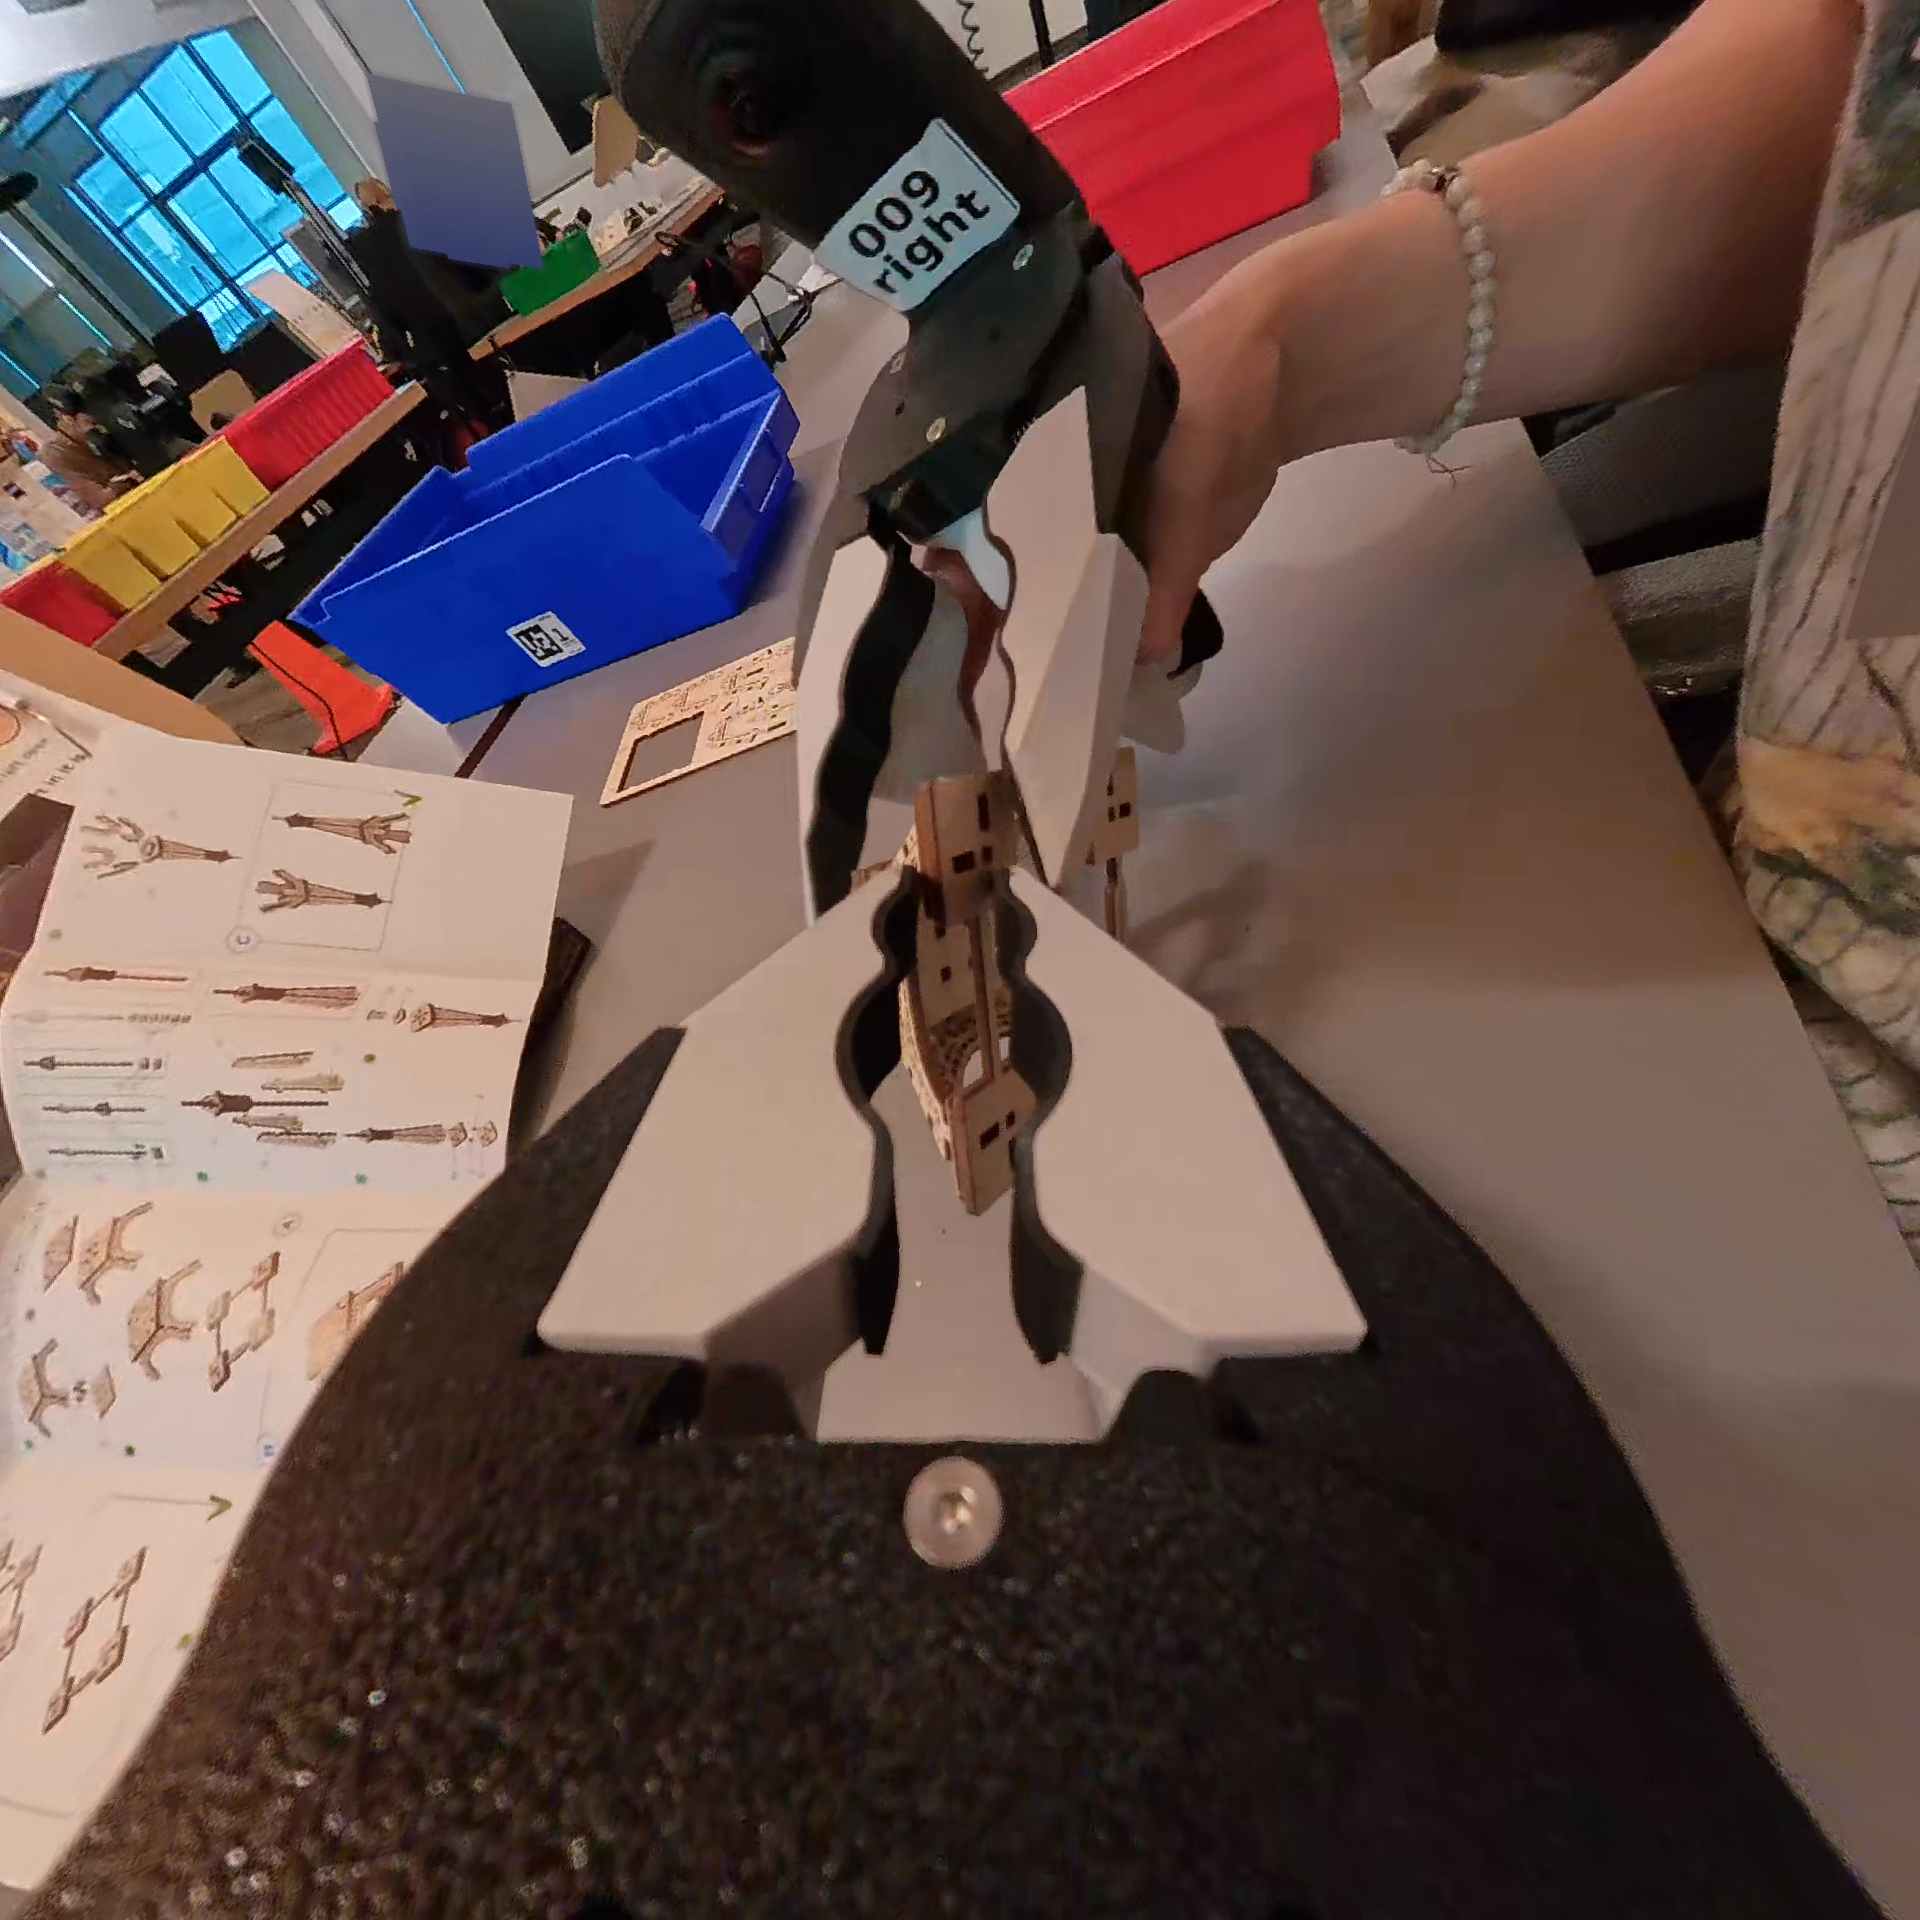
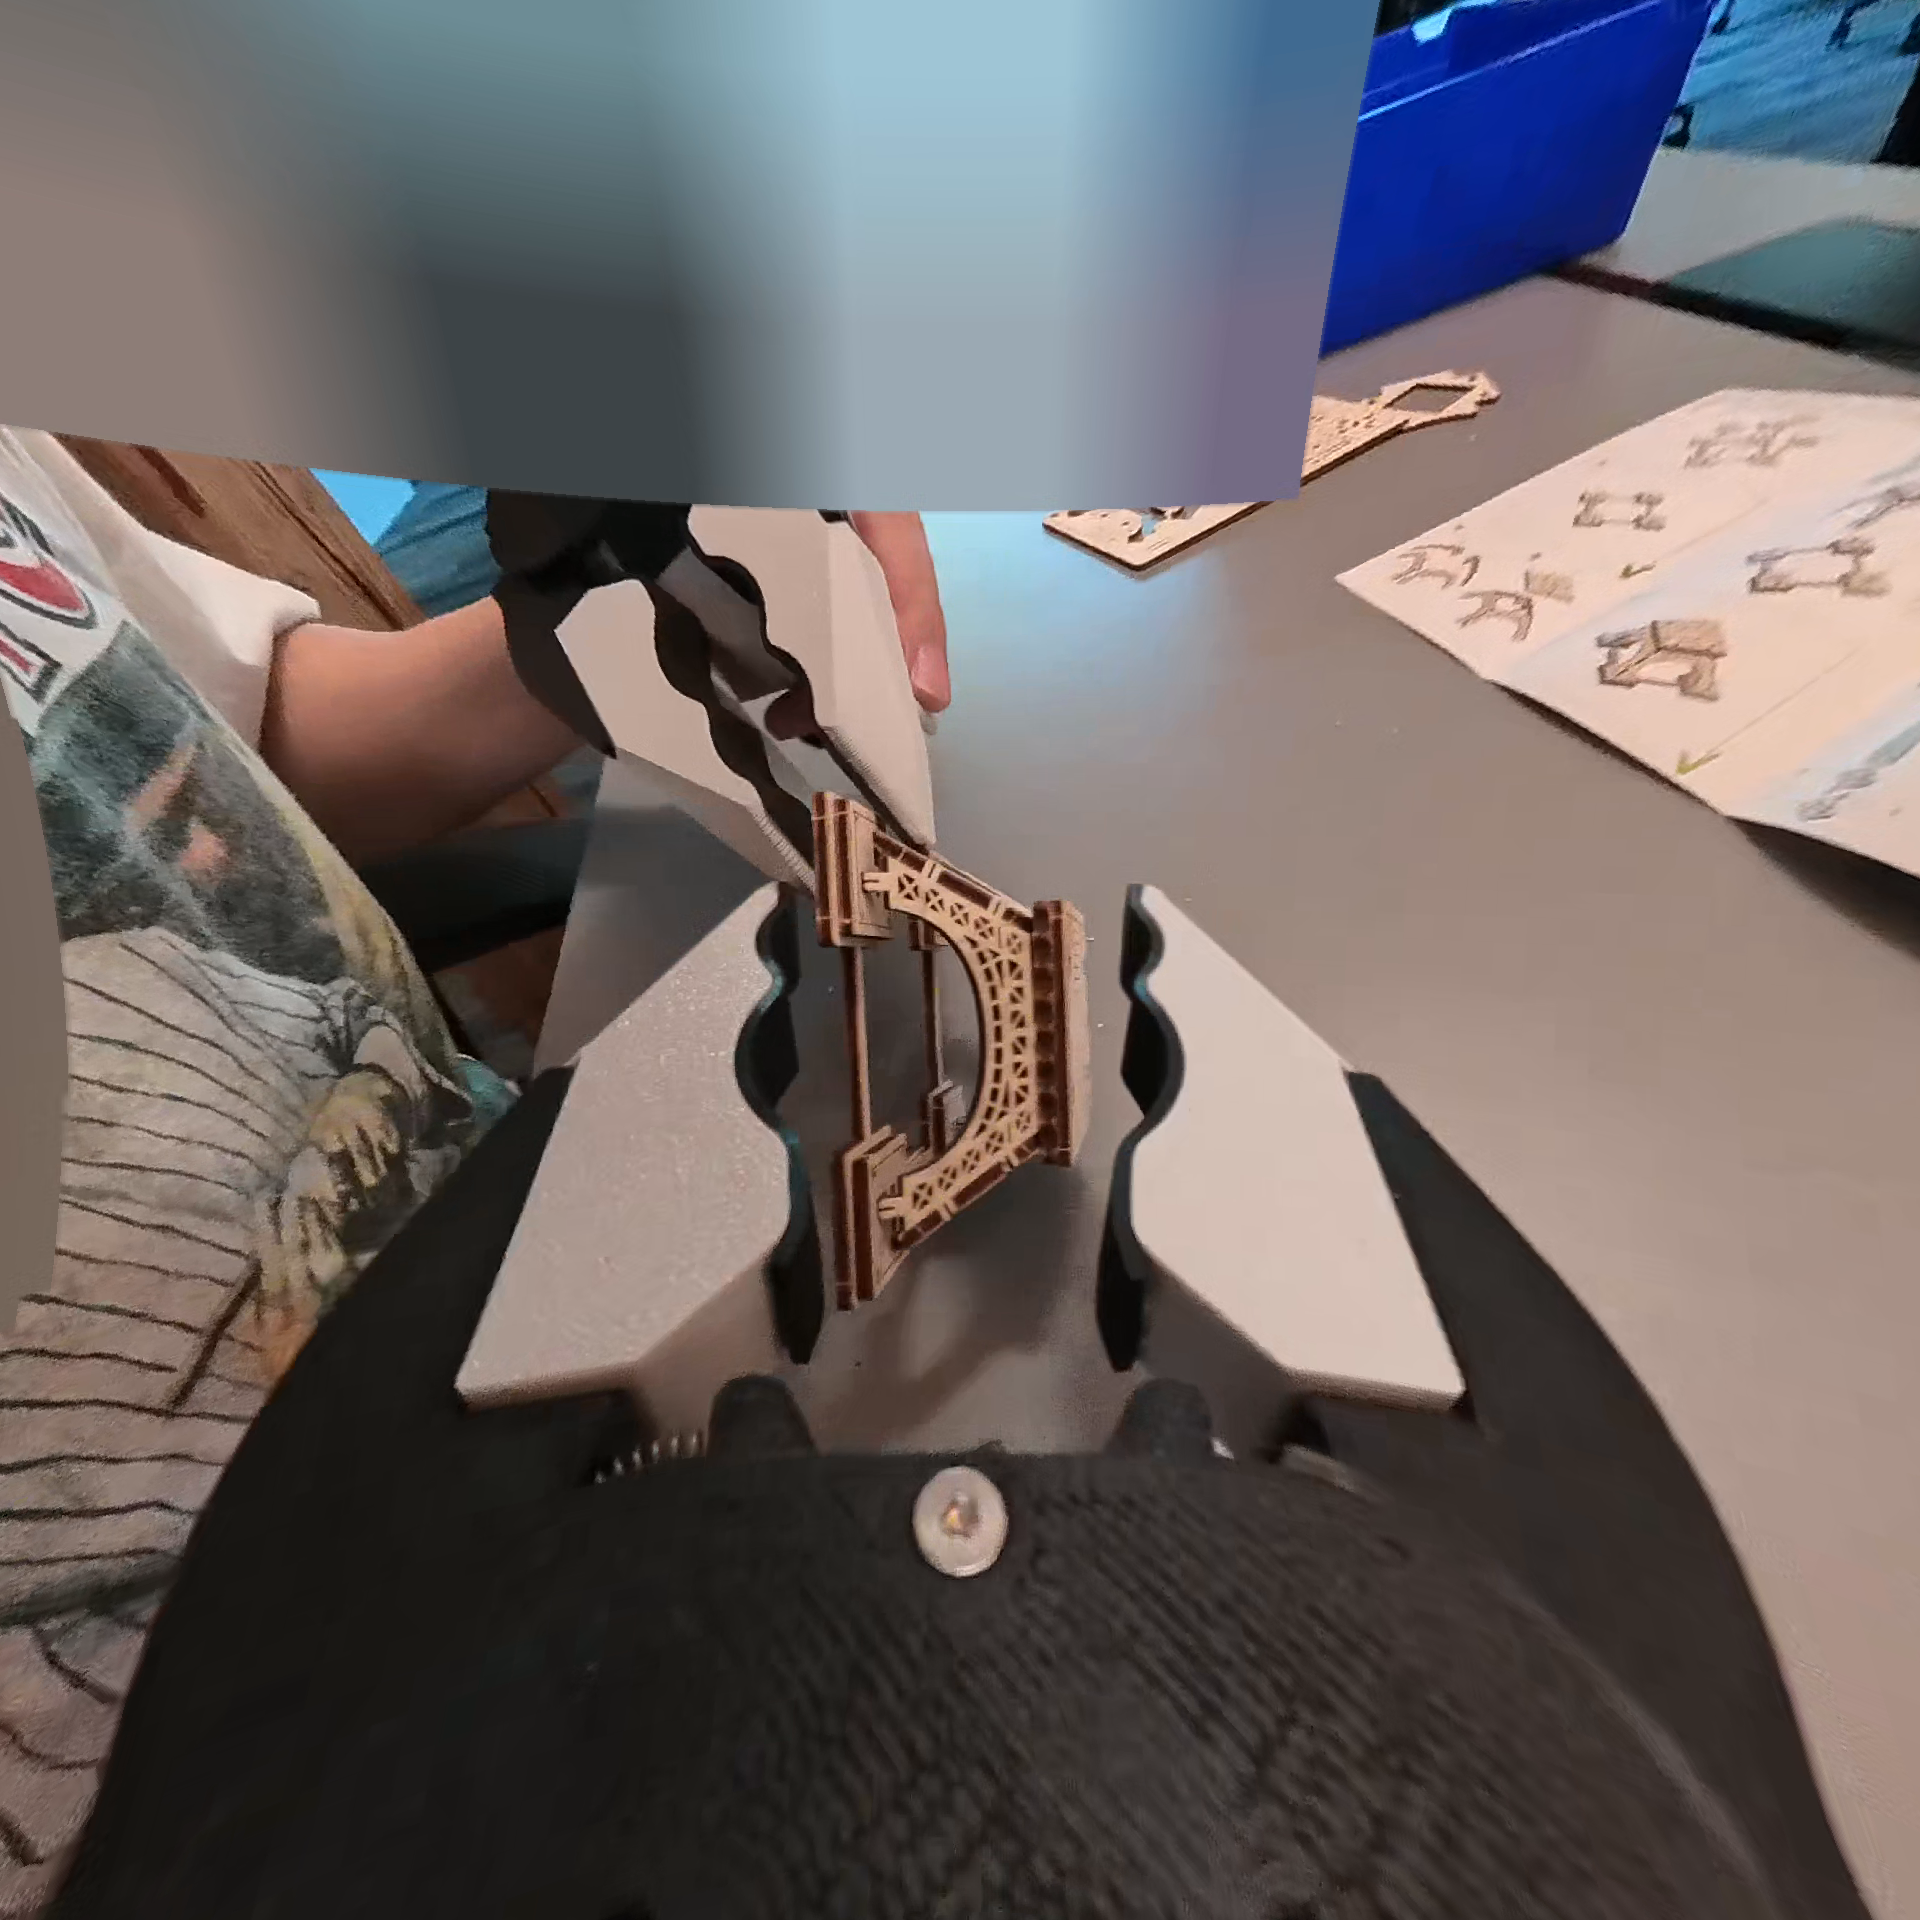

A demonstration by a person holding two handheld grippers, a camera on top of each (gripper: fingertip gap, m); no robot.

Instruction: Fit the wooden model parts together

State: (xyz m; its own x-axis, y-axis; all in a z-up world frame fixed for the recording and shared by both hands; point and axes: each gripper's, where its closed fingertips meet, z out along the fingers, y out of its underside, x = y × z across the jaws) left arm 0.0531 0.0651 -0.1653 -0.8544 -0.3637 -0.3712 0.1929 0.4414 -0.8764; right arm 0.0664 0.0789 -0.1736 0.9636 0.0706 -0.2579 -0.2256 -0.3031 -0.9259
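A wooden model assembly (image 1: 966,1039), a lattice arch with square feet joined by thin rods, is held just above the grey table (image 1: 1403,935). My left gripper (image 1: 956,883) is shut on one corner of it. In the right wrist view the left gripper's tips (image 2: 862,842) pinch the assembly's (image 2: 977,1039) upper left foot. My right gripper (image 2: 956,904) is open, with its two fingers on either side of the assembly. The assembly lies close to the left finger, with a clear gap to the right finger. In the left wrist view the right gripper comes down from above.
A folded instruction sheet (image 1: 260,987) lies on the table's left, also seen in the right wrist view (image 2: 1714,623). A punched-out wooden parts sheet (image 1: 707,727) lies beyond the grippers. A blue bin (image 1: 561,561) and a red bin (image 1: 1174,135) stand behind. The person's forearm (image 1: 1351,332) reaches in from the right. Less than 4 cm separates the two grippers' tips.
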